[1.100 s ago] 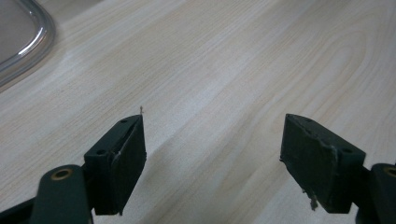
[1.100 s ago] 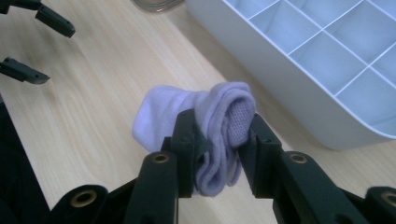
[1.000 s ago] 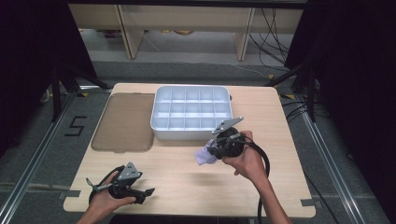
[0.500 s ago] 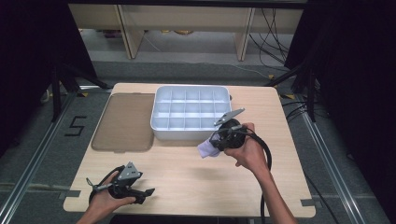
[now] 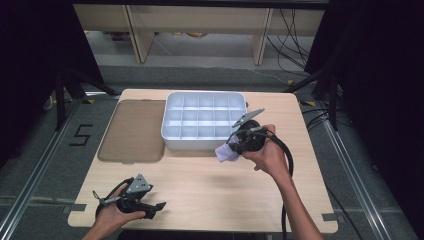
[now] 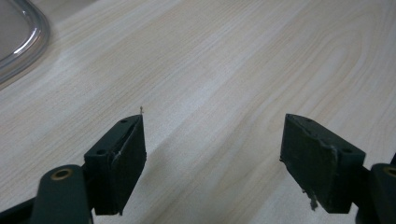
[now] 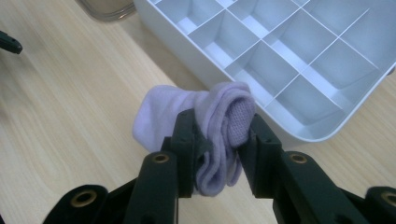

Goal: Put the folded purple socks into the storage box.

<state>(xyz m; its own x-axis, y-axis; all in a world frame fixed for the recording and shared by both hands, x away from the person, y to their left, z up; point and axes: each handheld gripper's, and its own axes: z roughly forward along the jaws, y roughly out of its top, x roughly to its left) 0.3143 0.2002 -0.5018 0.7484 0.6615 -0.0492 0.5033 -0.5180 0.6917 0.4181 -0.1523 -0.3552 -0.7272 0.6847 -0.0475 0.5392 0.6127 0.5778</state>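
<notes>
Right tool (image 7: pixel 215 154) clamped on rolled lilac sock (image 7: pixel 205 121); I centre it over 1 tray (image 5: pixel 171 136) cell before releasing; left tool (image 6: pixel 212 163) idle, apart

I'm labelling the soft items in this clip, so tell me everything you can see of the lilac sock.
The lilac sock is a small, soft knit piece rolled into a loose bundle, with a coarser mesh-like patch at the fold. The right gripper is shut on it, its black jaws pressing the bundle from both sides, one end sticking out past them. In the high view the sock is held just in front of the white divided tray, over the wooden table.
</notes>
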